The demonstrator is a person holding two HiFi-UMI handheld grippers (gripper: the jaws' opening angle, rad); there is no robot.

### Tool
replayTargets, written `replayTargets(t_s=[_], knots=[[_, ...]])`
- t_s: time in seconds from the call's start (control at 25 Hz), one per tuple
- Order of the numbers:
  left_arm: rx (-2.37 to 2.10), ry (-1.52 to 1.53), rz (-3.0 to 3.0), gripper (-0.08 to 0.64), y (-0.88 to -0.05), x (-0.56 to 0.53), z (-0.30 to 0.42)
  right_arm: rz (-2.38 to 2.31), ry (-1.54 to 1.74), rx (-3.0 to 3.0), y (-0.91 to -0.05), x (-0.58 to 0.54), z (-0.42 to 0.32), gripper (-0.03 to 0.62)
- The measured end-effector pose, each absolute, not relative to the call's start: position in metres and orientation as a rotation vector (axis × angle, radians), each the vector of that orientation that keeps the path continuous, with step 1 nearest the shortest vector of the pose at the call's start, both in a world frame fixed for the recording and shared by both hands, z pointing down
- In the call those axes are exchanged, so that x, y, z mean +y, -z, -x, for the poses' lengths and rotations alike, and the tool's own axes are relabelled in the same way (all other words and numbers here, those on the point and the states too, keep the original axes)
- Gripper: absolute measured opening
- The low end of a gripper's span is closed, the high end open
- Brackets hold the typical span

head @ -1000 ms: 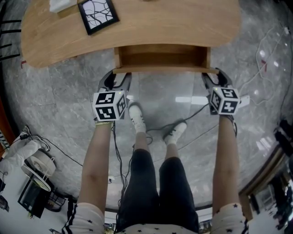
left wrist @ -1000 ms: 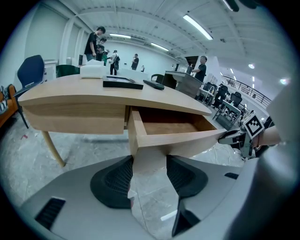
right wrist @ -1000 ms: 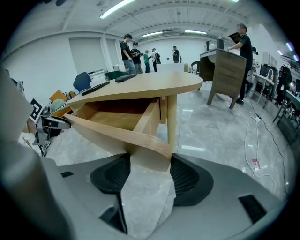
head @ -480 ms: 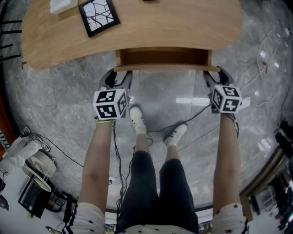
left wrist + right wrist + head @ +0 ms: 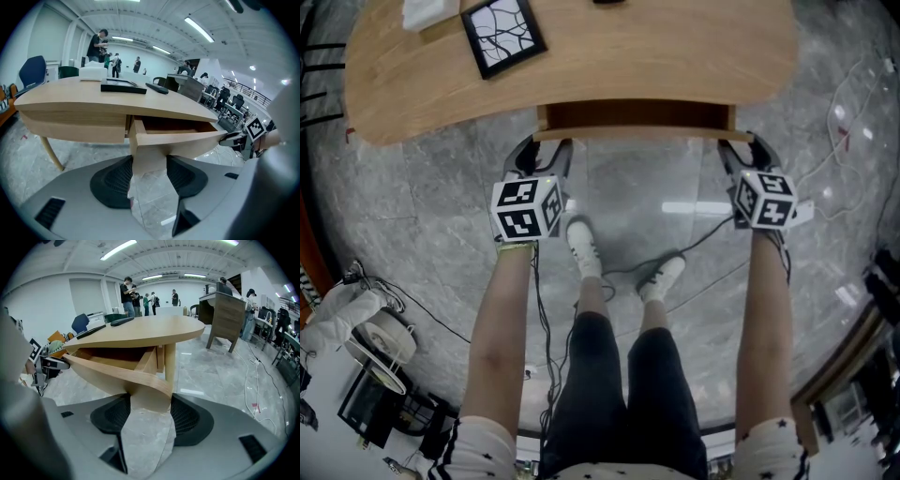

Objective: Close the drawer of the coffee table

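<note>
The wooden table [image 5: 675, 56] has a curved, rounded top, and the drawer [image 5: 633, 116] sticks out only a little past its near edge, a narrow strip of dark inside showing. The left gripper [image 5: 542, 148] straddles the drawer's left front corner, and in the left gripper view that corner fills the gap between the 2 black ribbed pads [image 5: 115, 180], touching both: the jaws clasp the wood. The right gripper [image 5: 741, 146] holds the right front corner the same way, the bowed front panel [image 5: 117, 373] wedged between its pads [image 5: 192, 420]. The front is pale, smooth wood with a square left edge and a curved face.

Below the drawer, glossy grey marble floor [image 5: 628, 192] lies open between the 2 grippers; the person's 2 white shoes [image 5: 581, 246] stand just behind, with a cable [image 5: 712, 225] trailing near them. On the tabletop, well back from the drawer, sit a black-framed picture [image 5: 500, 33] and a white box [image 5: 427, 9].
</note>
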State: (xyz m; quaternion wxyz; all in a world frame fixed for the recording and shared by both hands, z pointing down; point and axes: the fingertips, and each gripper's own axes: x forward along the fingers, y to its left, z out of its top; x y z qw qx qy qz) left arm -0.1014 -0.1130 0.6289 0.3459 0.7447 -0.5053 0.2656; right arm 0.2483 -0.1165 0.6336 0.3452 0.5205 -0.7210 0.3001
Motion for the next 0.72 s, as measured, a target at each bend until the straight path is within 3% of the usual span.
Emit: replayTargets(t_s=[0.72], knots=[[-1.333, -0.671, -1.943, 0.238, -0.63, -0.143, 0.102, -1.387, -0.751, -1.886, -0.633, -0.147, -0.247, 0.272]])
